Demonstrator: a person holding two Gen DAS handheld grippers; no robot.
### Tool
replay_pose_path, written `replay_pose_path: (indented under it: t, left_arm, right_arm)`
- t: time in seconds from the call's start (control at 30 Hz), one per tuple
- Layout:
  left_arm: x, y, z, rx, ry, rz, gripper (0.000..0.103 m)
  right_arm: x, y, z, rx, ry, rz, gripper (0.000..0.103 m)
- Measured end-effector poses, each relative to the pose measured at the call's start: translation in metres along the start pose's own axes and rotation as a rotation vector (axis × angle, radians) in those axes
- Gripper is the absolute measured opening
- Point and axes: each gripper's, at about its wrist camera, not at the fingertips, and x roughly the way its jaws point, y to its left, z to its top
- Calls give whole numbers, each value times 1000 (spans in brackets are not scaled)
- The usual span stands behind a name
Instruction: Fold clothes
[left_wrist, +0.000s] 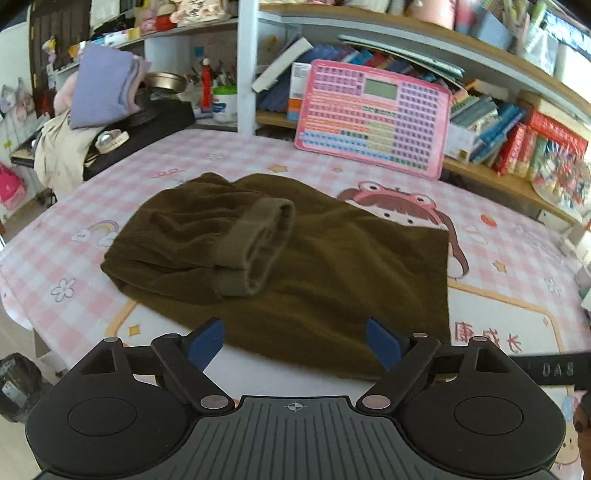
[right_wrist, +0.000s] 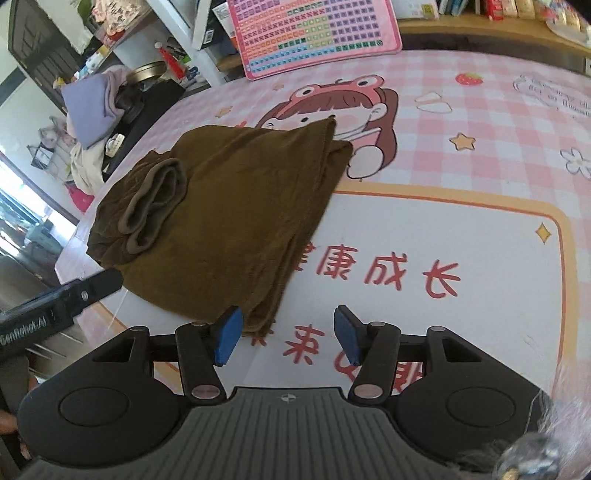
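Note:
A dark olive-brown garment (left_wrist: 303, 273) lies folded on the pink checked tablecloth (left_wrist: 498, 236). Its ribbed cuff (left_wrist: 258, 247) rests on top toward the left. My left gripper (left_wrist: 295, 343) hovers over the garment's near edge, its jaws wide apart, with cloth below them but nothing pinched. In the right wrist view the same garment (right_wrist: 229, 225) stretches from the near left toward the cartoon print, and its cuff (right_wrist: 155, 206) sits at the left. My right gripper (right_wrist: 286, 338) stands open just past the garment's near corner, over bare tablecloth (right_wrist: 461, 206). The left gripper's body (right_wrist: 62, 302) shows at the left edge.
A pink keyboard-like toy board (left_wrist: 373, 118) leans against the bookshelf (left_wrist: 498, 122) at the back of the table. Folded lilac clothes (left_wrist: 103, 85) and a black case (left_wrist: 147, 129) crowd the back left corner. The table's left edge (left_wrist: 33, 229) drops away to the floor.

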Motion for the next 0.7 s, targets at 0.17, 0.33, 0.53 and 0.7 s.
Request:
replay_pose_path:
  t: [0.17, 0.33, 0.53, 0.7]
  left_arm:
    - [-3, -18, -10, 55, 27, 12, 90]
    - [-6, -25, -10, 75, 41, 4, 90]
    - [-13, -22, -11, 64, 29, 12, 90]
    - [-14, -25, -12, 109, 26, 12, 90]
  right_arm:
    - [4, -15, 7, 79, 23, 66, 54]
    - [14, -17, 17, 136, 45, 127, 55]
    - [24, -14, 23, 177, 56, 171, 55]
    - [35, -6, 30, 200, 67, 178, 49]
